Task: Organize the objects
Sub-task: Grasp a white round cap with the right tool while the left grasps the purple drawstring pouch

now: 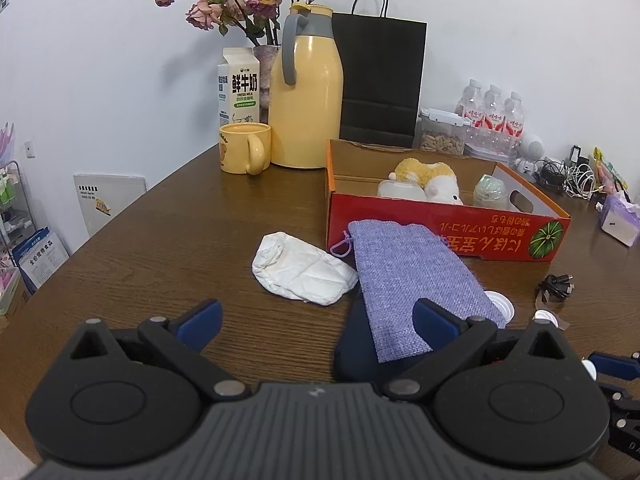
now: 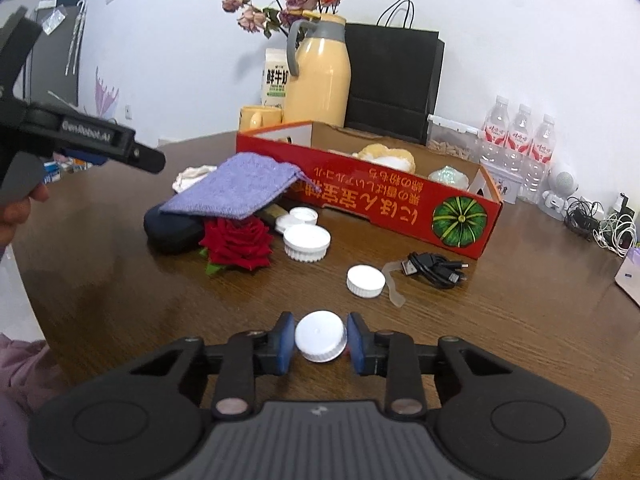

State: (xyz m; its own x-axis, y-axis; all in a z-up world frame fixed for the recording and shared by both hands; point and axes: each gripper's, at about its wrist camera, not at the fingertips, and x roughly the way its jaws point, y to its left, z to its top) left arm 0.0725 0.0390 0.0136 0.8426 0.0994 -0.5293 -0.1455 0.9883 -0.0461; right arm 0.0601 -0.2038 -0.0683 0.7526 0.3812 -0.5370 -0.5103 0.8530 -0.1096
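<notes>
My right gripper [image 2: 320, 334] is shut on a white bottle cap [image 2: 321, 342], its blue pads pressing both sides, low over the brown table [image 2: 500, 340]. Ahead lie two more white caps [image 2: 307, 242] [image 2: 366, 281], a red rose [image 2: 238, 244], a black cable [image 2: 436, 268] and a purple pouch [image 2: 240, 188] draped over a dark case [image 2: 172, 228]. The red cardboard box [image 2: 360, 192] holds a plush toy [image 1: 430, 178]. My left gripper [image 1: 316, 312] stands open and empty, its right finger beside the purple pouch [image 1: 412, 272]. A crumpled white cloth [image 1: 300, 268] lies ahead of it.
At the back stand a yellow thermos [image 1: 306, 92], a yellow mug [image 1: 244, 148], a milk carton [image 1: 238, 88], a black paper bag [image 1: 380, 76] and water bottles [image 2: 520, 136]. Tangled cables [image 2: 600, 220] and a tissue pack [image 1: 620, 220] sit at the right.
</notes>
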